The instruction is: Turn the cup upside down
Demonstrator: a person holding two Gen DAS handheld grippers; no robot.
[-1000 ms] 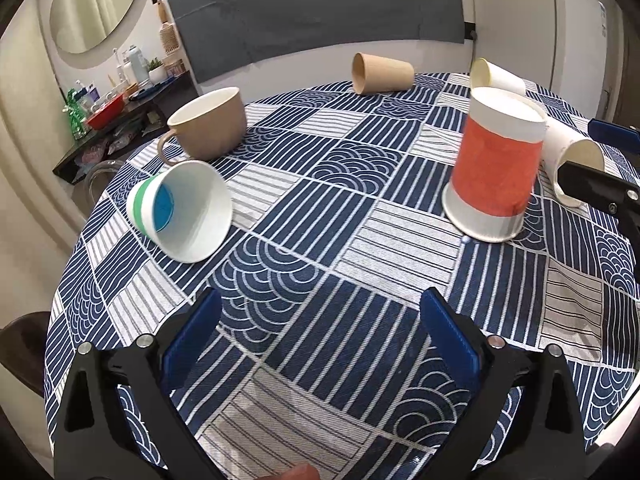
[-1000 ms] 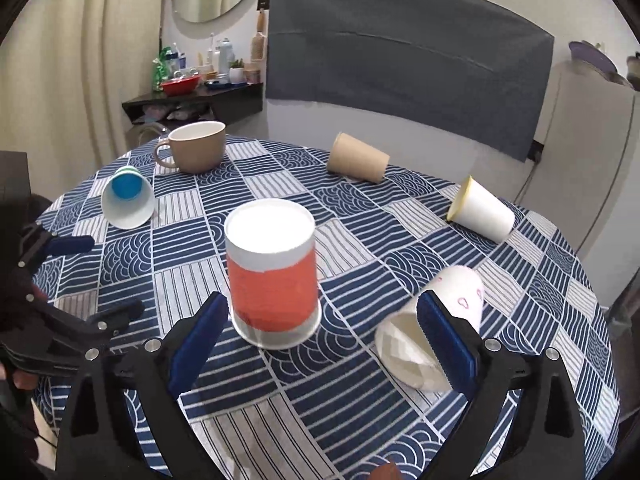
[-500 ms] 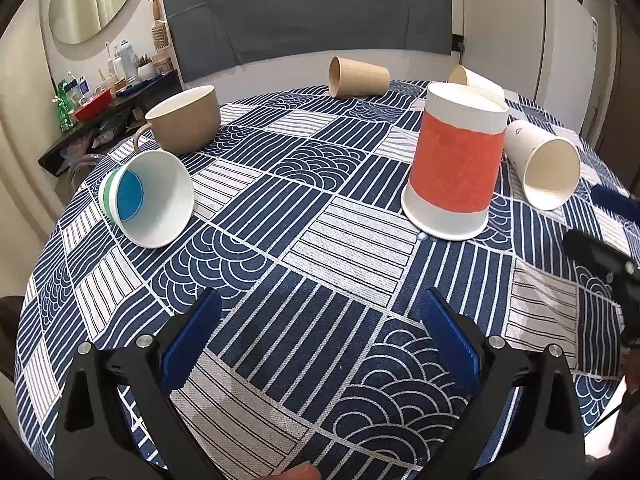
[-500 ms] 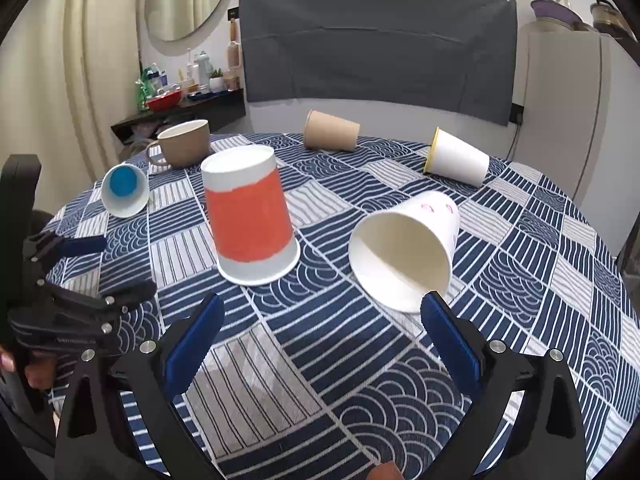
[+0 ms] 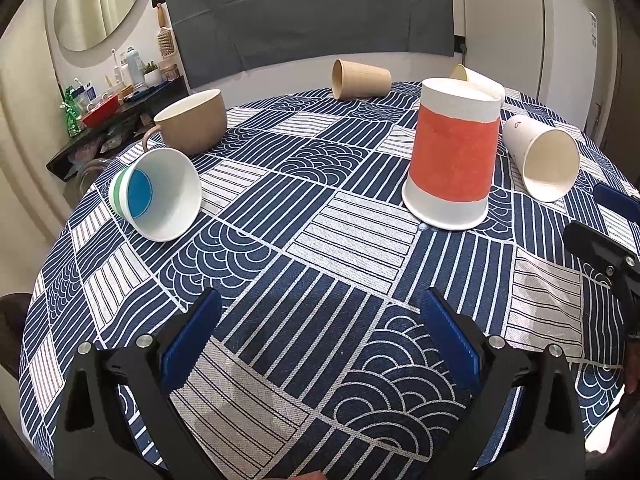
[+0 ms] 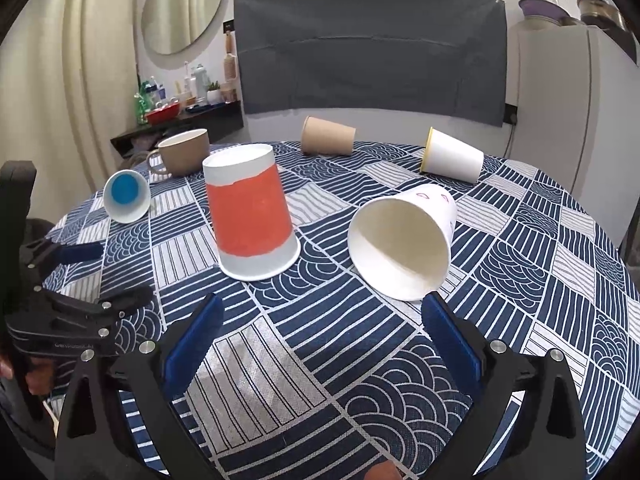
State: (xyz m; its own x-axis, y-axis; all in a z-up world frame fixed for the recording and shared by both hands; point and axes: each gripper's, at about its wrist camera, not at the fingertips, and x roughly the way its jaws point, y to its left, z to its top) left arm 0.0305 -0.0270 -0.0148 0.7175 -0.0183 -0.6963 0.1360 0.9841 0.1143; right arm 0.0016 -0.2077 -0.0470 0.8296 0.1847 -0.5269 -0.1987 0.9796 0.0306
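The orange-banded white paper cup is already sitting rim-down on the patterned worktop, while left tongs and right tongs are hanging spread and empty, so the flip looks done.

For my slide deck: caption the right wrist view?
Open right tool facing upside-down orange cup and tipped white cup.

both grippers, left and right, jaws spread wide, empty

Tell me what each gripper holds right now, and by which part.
Nothing is held. The left gripper and the right gripper are both open over the tablecloth, with only cloth between their fingers.
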